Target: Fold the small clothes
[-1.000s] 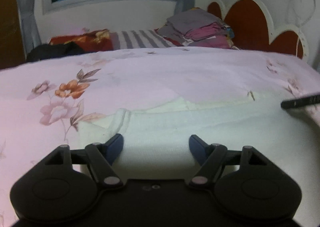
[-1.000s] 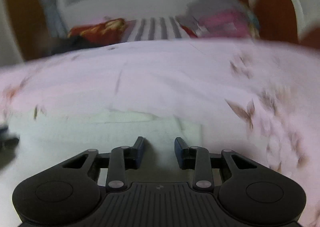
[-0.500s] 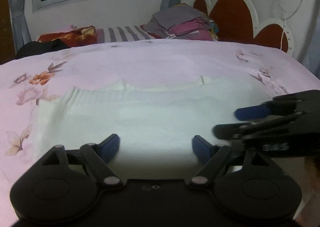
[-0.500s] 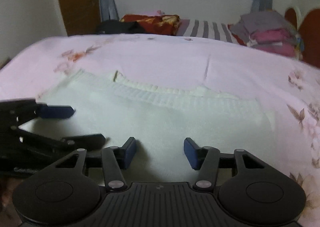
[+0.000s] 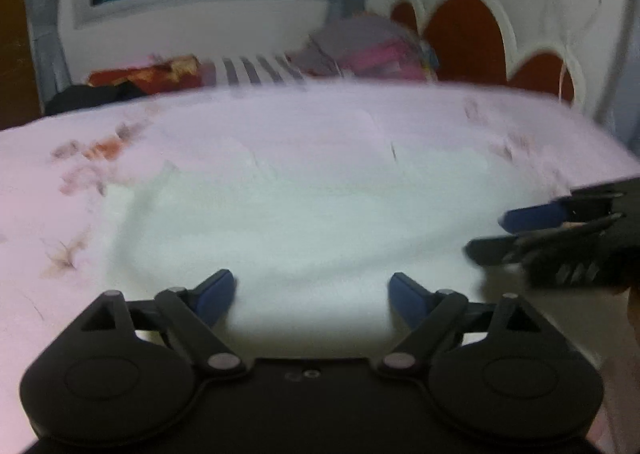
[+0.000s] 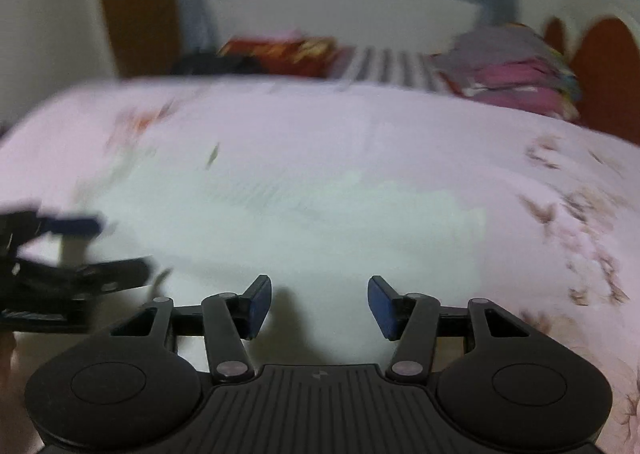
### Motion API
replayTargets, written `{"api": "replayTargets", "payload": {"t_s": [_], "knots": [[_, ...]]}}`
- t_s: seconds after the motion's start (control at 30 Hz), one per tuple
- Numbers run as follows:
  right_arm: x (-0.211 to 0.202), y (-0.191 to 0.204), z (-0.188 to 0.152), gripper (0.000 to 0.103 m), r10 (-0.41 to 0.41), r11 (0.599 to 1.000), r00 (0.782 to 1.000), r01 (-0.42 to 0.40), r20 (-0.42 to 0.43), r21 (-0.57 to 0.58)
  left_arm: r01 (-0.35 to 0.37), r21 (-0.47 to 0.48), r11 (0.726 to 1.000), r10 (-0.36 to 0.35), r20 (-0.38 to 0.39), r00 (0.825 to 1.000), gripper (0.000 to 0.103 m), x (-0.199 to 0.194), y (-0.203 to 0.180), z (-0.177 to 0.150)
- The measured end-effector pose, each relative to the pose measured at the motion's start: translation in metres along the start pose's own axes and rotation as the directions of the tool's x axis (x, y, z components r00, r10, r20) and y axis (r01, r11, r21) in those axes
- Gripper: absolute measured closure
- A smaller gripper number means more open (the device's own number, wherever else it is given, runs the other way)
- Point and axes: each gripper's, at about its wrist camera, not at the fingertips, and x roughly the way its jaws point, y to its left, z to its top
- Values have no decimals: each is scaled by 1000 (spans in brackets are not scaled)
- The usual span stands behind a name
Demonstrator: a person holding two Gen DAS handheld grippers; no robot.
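Note:
A small white knit garment (image 5: pixel 304 222) lies spread flat on the pink floral bedsheet (image 5: pixel 280 122). It also shows in the right wrist view (image 6: pixel 320 222). My left gripper (image 5: pixel 311 296) is open and empty above the garment's near edge. My right gripper (image 6: pixel 318 304) is open and empty over the same near edge, further right. Each gripper shows in the other's view: the right gripper (image 5: pixel 520 230) at the right edge, the left gripper (image 6: pixel 92 246) at the left edge. Both frames are motion-blurred.
A stack of folded clothes (image 5: pixel 372 50) sits at the far side of the bed by the red and white headboard (image 5: pixel 468 34). A striped pillow (image 5: pixel 256 68), a red patterned cloth (image 5: pixel 148 72) and a dark garment (image 5: pixel 88 98) lie along the far edge under the window.
Both grippers have drawn back from low over the garment's far part to its near edge, and both views have shifted. The right gripper's jaws have opened wider. Nothing was taken hold of.

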Motion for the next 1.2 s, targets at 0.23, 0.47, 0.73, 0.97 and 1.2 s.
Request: {"api": "replayTargets", "payload": {"t_s": [0.23,0.47,0.73,0.97,1.2], "knots": [[-19,5,-20,49,27,999,1000,-27,12,46,-12,13,1000,12,30,999,18,-24,-5,-9],[-19,29,-52,49,15,1000,998,-15,-53,-8,-17,-26,1000,16,-23,1000,18,-31,-10,-46],[-50,-12,-89,49,-66,994,997,69,-36,86,-55,-116,992,52,-30,998,18,-65,32,-72],[-78,9,-78,49,8,989,1000,-12,29,148,-22,-160,987,25,21,999,17,-84,9,-69],[-57,48,-87,50,70,996,997,-68,-37,56,-37,-126,991,33,-36,999,16,-67,-18,-76]]}}
